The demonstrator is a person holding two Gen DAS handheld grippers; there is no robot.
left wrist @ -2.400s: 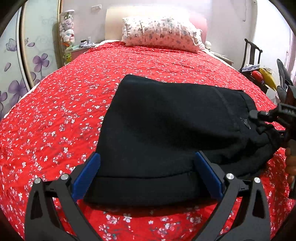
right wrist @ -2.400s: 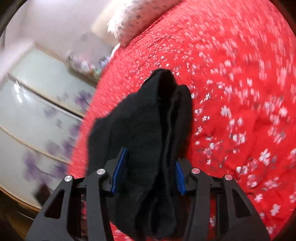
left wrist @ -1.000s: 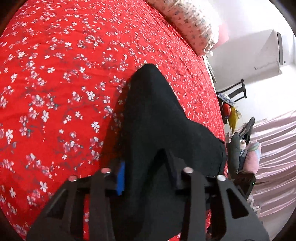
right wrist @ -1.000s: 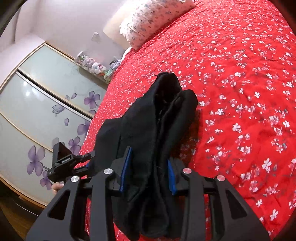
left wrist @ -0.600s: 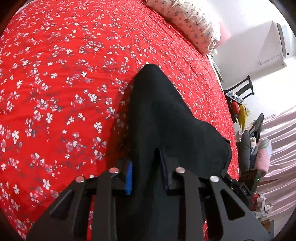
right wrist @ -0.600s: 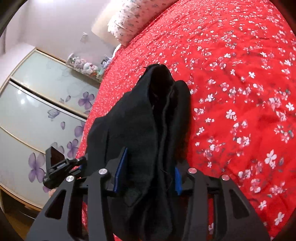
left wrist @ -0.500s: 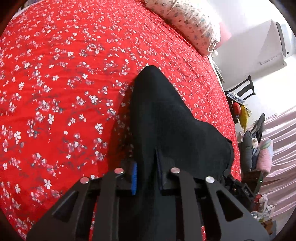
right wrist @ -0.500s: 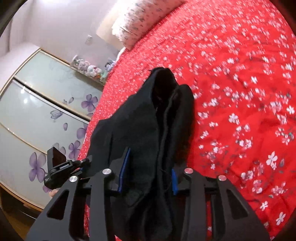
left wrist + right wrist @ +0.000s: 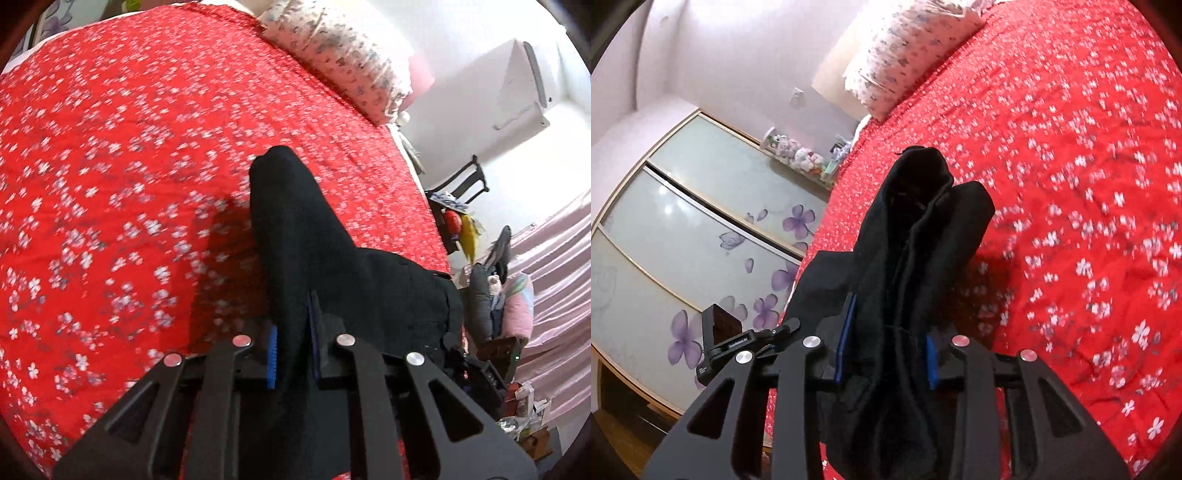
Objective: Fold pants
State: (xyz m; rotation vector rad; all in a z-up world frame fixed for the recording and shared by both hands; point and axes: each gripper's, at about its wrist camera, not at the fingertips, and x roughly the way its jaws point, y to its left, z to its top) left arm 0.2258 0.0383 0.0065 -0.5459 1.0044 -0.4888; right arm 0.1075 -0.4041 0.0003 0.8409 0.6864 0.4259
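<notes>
Red bedspread [image 9: 110, 166] with small white blossoms fills both views, covering a wide bed, and a floral pillow [image 9: 343, 55] lies at its head. Sliding wardrobe doors [image 9: 683, 229] with purple flowers line one side of the room in the right wrist view; a white air conditioner [image 9: 524, 70] hangs high on the wall in the left wrist view, with pink curtains [image 9: 554, 258] and a dark chair [image 9: 469, 181] below it.

Now the pants [image 9: 314, 236]: black, bunched into a thick fold, lifted at the near edge while the far end trails down onto the bedspread, casting a shadow there. Both tools have hold of them, one at each side.

Left gripper [image 9: 291, 339] has just been closing, and its blue pads stand narrow, pinched on a thin ridge of black cloth that runs up between them. In the right wrist view this same tool shows at the lower left, beside the wardrobe.

Right gripper [image 9: 884, 350] has its jaws set a bit wider, closing a little further on a fatter bundle of the pants [image 9: 923, 240]; several layers are stacked between the pads and spill below them.
</notes>
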